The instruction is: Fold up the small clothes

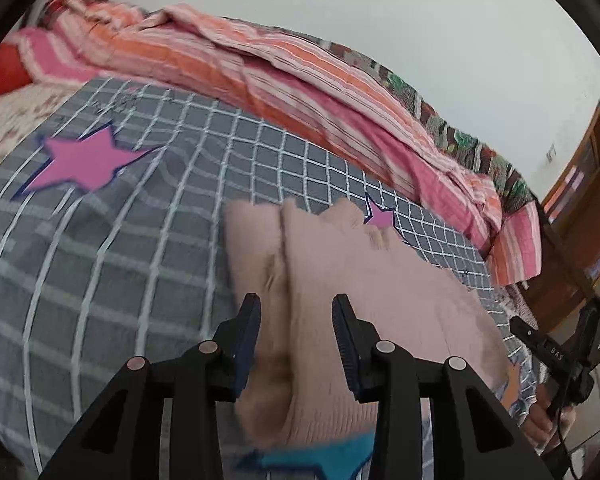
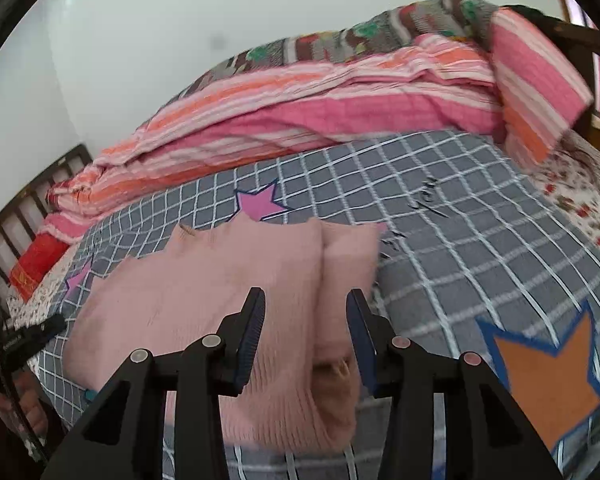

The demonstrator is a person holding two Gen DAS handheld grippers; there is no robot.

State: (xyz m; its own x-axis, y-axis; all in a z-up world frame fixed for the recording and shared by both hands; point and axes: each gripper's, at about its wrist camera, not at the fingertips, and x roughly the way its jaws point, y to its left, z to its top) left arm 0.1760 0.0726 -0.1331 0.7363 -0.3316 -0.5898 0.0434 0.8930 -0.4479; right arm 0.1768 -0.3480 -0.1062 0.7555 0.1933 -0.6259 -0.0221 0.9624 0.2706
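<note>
A pink knit sweater [image 1: 364, 280] lies on a grey checked sheet [image 1: 120, 264] spread over the bed, and both grippers sit over its near part. The left gripper [image 1: 296, 340] has its jaws apart, straddling a raised fold of the sweater that runs away from the camera between the two fingers; whether the pads touch the knit cannot be told through the blur. In the right wrist view the sweater [image 2: 220, 284] shows the same kind of ridge, and the right gripper [image 2: 306, 334] also has its jaws apart around it, with the folded sleeve side on the right. The sheet [image 2: 480, 216] carries star prints: a pink star [image 1: 86, 160] far left in the left view, a smaller pink one [image 2: 258, 206] just beyond the sweater's far edge, and an orange star [image 2: 548, 376] near right. Behind the sheet, along the wall, a pink and orange striped quilt [image 1: 236, 64] is bunched up across the far side of the bed. At the right edge of the left view the right gripper's black body [image 1: 560, 356] shows, held in a hand.
</note>
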